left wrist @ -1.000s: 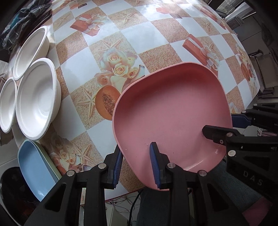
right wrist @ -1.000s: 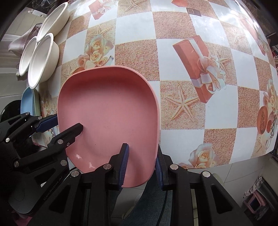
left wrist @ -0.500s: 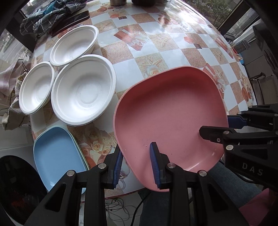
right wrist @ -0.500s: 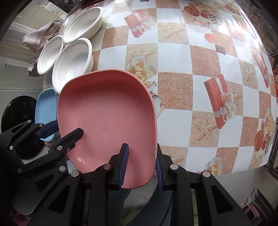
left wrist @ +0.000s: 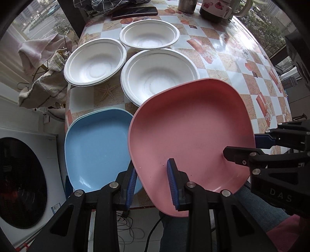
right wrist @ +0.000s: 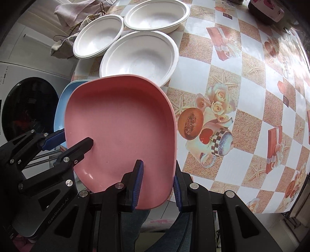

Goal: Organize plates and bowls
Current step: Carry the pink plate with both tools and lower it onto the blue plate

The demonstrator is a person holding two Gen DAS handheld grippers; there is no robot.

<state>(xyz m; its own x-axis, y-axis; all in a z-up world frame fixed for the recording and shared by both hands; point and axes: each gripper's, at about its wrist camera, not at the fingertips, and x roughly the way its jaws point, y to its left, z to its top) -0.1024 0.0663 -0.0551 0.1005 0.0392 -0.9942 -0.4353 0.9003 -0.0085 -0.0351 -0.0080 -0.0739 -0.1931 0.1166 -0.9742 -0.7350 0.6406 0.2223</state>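
A pink plate (left wrist: 191, 131) is held in the air over the table's near left corner. My left gripper (left wrist: 152, 177) is shut on its near left rim. My right gripper (right wrist: 158, 179) is shut on its near right rim; the plate also shows in the right wrist view (right wrist: 120, 128). A blue plate (left wrist: 96, 149) lies on the table corner just left of the pink one, on top of another plate. Three white bowls sit behind: nearest (left wrist: 158, 75), left (left wrist: 95, 62), far (left wrist: 149, 34).
The table (right wrist: 242, 81) has a checkered cloth with starfish and gift prints. A phone (left wrist: 134, 11), a cloth and mugs (left wrist: 213, 8) are at the far edge. A washing machine (left wrist: 21, 184) stands left of the table. Towels (left wrist: 44, 77) hang beside it.
Both grippers have carried the pink plate leftward, toward the blue plate and the white bowls. The blue plate is now right beside it.
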